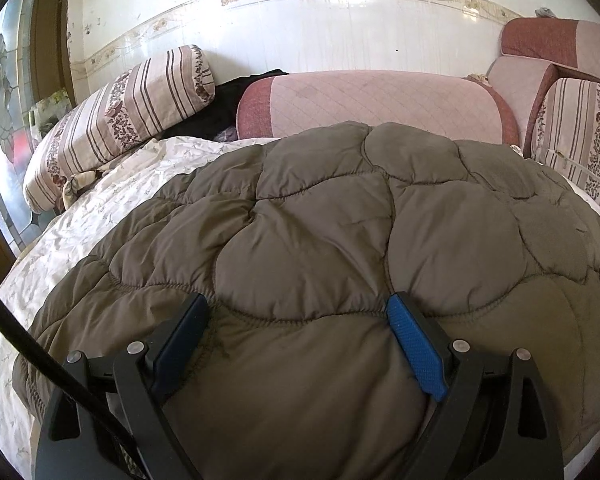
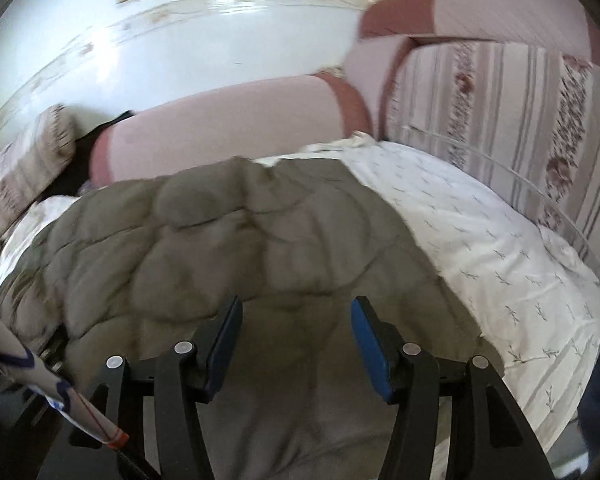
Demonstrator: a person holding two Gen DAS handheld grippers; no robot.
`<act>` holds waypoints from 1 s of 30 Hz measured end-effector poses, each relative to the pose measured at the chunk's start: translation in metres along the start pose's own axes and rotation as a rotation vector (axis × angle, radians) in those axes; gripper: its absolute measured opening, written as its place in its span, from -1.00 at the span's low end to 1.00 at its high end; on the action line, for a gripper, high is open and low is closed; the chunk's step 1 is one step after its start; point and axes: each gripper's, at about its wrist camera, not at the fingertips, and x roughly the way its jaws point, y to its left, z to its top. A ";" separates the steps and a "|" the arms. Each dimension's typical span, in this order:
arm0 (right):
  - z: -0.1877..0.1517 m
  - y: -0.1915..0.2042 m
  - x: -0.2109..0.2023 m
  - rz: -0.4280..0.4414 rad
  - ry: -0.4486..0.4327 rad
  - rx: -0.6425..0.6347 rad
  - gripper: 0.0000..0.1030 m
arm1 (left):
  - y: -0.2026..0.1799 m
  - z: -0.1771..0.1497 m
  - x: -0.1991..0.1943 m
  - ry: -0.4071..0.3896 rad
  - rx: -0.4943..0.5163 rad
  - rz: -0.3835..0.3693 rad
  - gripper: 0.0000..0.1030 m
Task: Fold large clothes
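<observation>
In the left wrist view, the left gripper [image 1: 296,312] is hovering with its jaws spread wide over the near part of the quilted olive-brown coat [image 1: 340,232], which is lying puffed up ahead of it; whether the pads are pressing the padding I cannot tell. To fold well, it should be taking a near edge, not the padded middle. Beyond the coat a pink bolster [image 1: 372,104] is lying against the tiled wall [image 1: 300,32], with a striped pillow [image 1: 120,120] far left.

In the right wrist view, blurred, the right gripper [image 2: 296,312] is standing part open over the coat, gripping nothing. The white sheet [image 2: 480,240] is stretching away to its right.
</observation>
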 end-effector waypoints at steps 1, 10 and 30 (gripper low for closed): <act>-0.003 0.003 -0.004 0.013 -0.005 -0.010 0.19 | 0.000 0.000 0.000 -0.001 0.000 0.001 0.77; -0.019 0.008 0.020 0.084 0.125 -0.043 0.32 | -0.003 0.000 0.001 -0.008 0.006 0.014 0.78; -0.027 0.012 -0.039 0.113 0.011 -0.066 0.37 | 0.043 -0.003 -0.048 0.002 -0.096 0.030 0.78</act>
